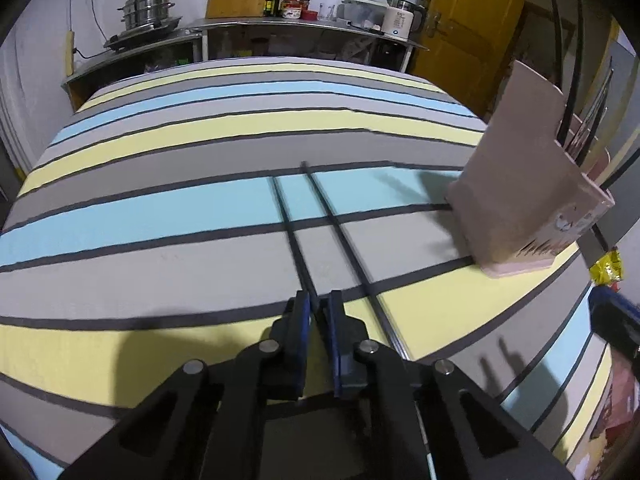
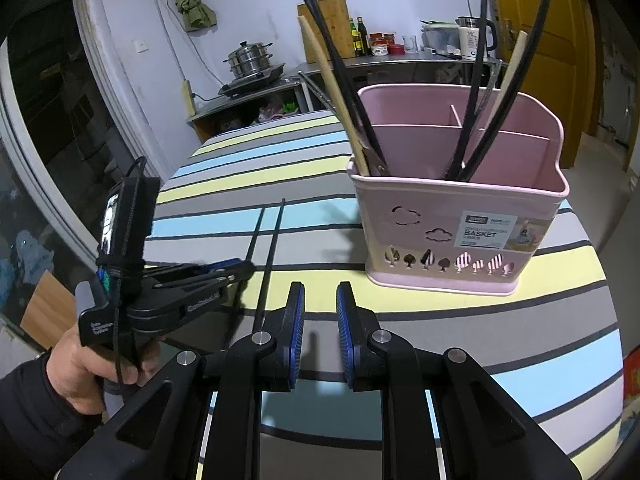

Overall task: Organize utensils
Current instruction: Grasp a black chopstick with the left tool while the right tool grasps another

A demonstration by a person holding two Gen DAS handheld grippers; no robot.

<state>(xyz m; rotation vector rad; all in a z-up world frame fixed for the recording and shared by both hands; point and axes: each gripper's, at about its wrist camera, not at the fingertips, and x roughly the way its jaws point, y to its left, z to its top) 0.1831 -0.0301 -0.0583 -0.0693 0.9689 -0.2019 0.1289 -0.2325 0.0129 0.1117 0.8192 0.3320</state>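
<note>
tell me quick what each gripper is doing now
left gripper: closed on one thin black chopstick lying on the striped tablecloth
right gripper: open, empty

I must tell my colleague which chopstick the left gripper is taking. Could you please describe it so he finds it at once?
On the striped tablecloth, left of the pink utensil basket, two black chopsticks lie side by side. The target chopstick is the left one, its near end between the left gripper fingers; its neighbour lies free.
</note>
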